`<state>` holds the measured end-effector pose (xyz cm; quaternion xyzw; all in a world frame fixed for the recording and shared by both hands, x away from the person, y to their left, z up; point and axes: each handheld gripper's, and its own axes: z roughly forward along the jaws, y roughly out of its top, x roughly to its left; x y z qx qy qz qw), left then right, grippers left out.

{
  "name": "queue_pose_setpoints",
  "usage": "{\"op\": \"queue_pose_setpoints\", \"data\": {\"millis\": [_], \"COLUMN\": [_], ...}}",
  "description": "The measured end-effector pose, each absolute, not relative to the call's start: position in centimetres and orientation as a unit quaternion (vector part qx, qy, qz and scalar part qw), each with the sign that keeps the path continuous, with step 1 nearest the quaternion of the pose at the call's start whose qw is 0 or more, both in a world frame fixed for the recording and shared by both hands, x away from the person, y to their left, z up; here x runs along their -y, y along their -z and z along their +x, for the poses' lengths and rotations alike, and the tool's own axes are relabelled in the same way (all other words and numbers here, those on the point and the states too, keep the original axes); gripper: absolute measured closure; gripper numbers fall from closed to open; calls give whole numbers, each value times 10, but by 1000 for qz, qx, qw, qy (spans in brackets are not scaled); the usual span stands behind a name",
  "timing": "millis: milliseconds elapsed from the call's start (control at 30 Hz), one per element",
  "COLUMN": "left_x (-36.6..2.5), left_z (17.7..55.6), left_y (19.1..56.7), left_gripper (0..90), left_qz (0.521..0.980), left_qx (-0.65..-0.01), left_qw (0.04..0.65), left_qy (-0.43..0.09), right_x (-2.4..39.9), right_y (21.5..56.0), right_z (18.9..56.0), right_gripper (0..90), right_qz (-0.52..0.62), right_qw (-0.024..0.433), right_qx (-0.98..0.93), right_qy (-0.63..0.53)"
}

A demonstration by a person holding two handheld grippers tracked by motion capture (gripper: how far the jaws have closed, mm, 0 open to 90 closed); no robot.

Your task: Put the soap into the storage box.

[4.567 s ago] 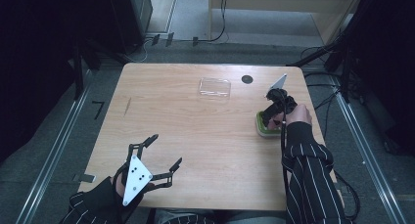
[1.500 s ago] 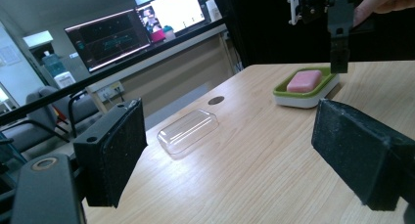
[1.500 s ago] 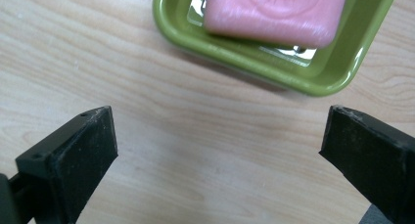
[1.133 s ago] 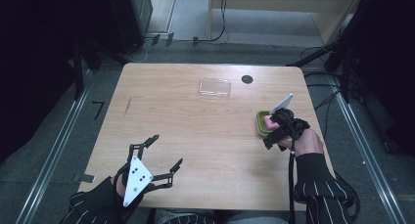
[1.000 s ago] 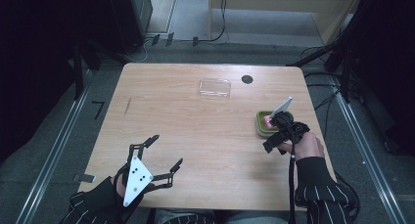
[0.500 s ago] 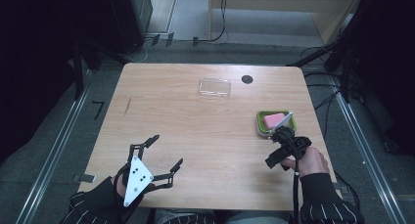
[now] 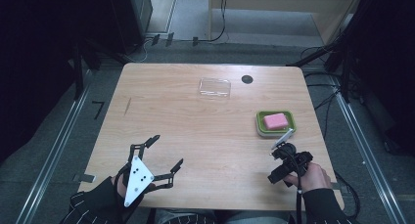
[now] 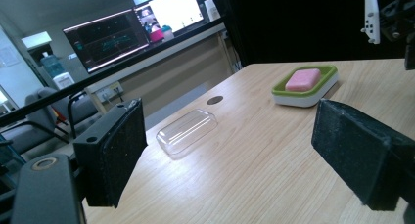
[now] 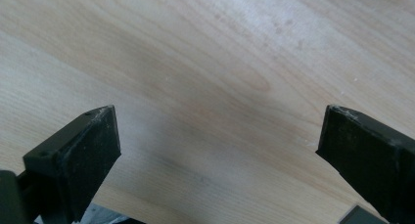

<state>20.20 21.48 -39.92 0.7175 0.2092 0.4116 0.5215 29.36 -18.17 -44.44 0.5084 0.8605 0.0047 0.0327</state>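
Observation:
A pink soap bar (image 7: 275,121) lies in a green and white dish (image 7: 259,121) at the table's right side. A clear plastic lid (image 7: 214,87) rests flat near the far edge. My right gripper (image 7: 277,171) hangs over bare wood in front of the dish, apart from it. Its jaws (image 9: 215,155) stand open with nothing between them, and they have just been closing a little. My left gripper (image 7: 169,148) rests open and empty at the near left. Between its pads (image 8: 120,155) I see the lid (image 8: 186,133) and the dish (image 8: 323,87) with the soap (image 8: 303,79).
A small black round spot (image 7: 247,79) marks the table (image 7: 161,101) beside the lid. The near edge lies just behind both hands. Cables and metal rails run on the floor around the table. Monitors (image 8: 105,40) stand beyond the far edge.
My right gripper has drawn back from above the dish toward the near edge and sunk lower, uncovering the soap in the dish. The left gripper has kept still.

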Motion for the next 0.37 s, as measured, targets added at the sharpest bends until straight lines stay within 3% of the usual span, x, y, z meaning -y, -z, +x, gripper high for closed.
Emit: {"op": "queue_pose_setpoints", "data": {"millis": [367], "left_x": [-215], "left_z": [202], "left_y": [399], "left_gripper": [136], "left_qz": [716], "left_qx": [-213], "left_qw": [520], "left_qy": [-414], "right_x": [186], "right_y": [455], "right_z": [283], "right_gripper": [74], "right_qz": [502], "right_qw": [27], "right_qx": [-864], "right_qy": [3]}}
